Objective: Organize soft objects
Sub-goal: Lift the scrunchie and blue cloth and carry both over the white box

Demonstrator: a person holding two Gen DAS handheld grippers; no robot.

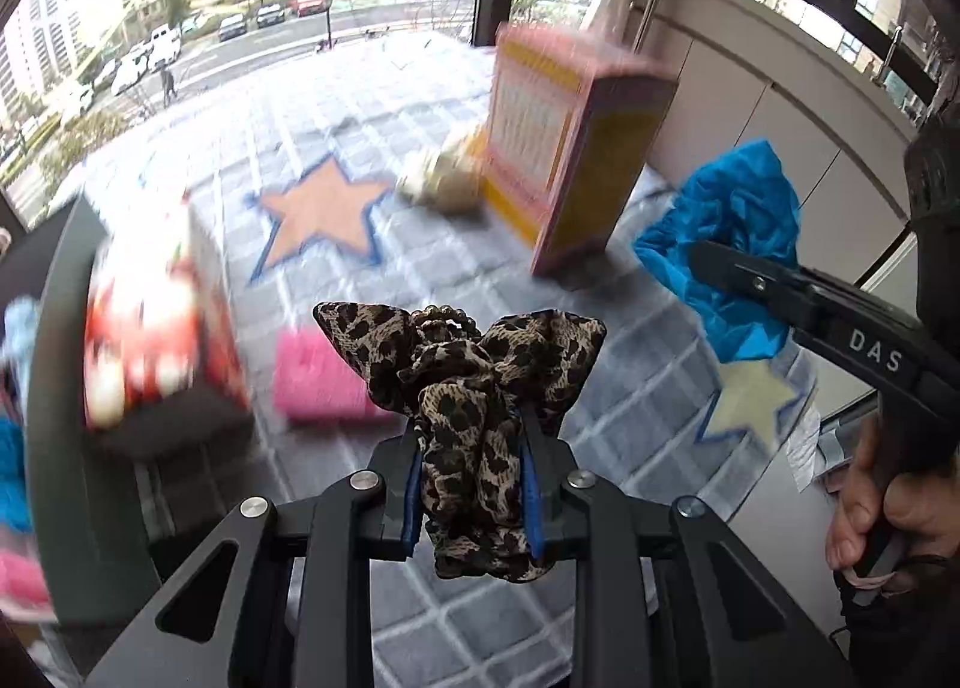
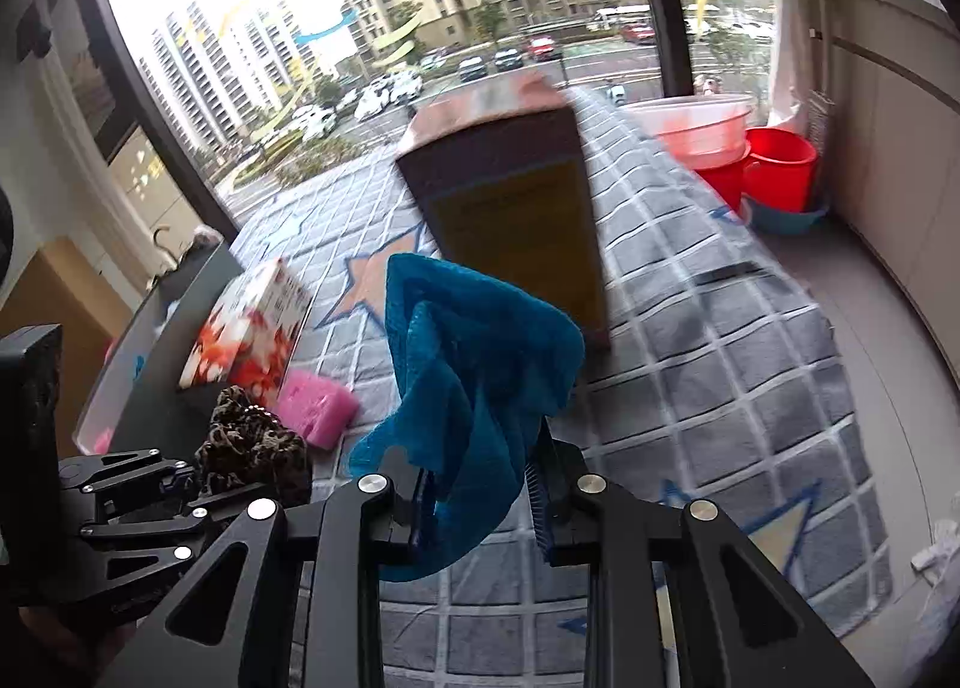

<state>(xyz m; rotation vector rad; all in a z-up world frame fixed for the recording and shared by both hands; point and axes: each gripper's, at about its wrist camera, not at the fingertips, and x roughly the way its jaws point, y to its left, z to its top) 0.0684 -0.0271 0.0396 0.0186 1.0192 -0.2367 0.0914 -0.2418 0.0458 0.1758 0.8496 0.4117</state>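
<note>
My left gripper [image 1: 474, 448] is shut on a leopard-print scrunchie [image 1: 468, 376] and holds it above the grey checked cloth [image 1: 630, 400]. It also shows in the right wrist view [image 2: 252, 448]. My right gripper [image 2: 480, 484] is shut on a crumpled blue cloth [image 2: 474, 364], held in the air; the same cloth shows in the left wrist view [image 1: 732, 244] at the right. A pink sponge [image 1: 318, 382] lies on the cloth ahead of the left gripper and also shows in the right wrist view [image 2: 315, 403]. A beige soft toy [image 1: 444, 178] lies by the tall box.
A tall pink and yellow box [image 1: 570, 147] stands upright at the back right. A red and white box [image 1: 156, 328] lies at the left beside a grey bin [image 1: 54, 358] holding soft items. Red buckets [image 2: 774, 165] stand on the floor past the table edge.
</note>
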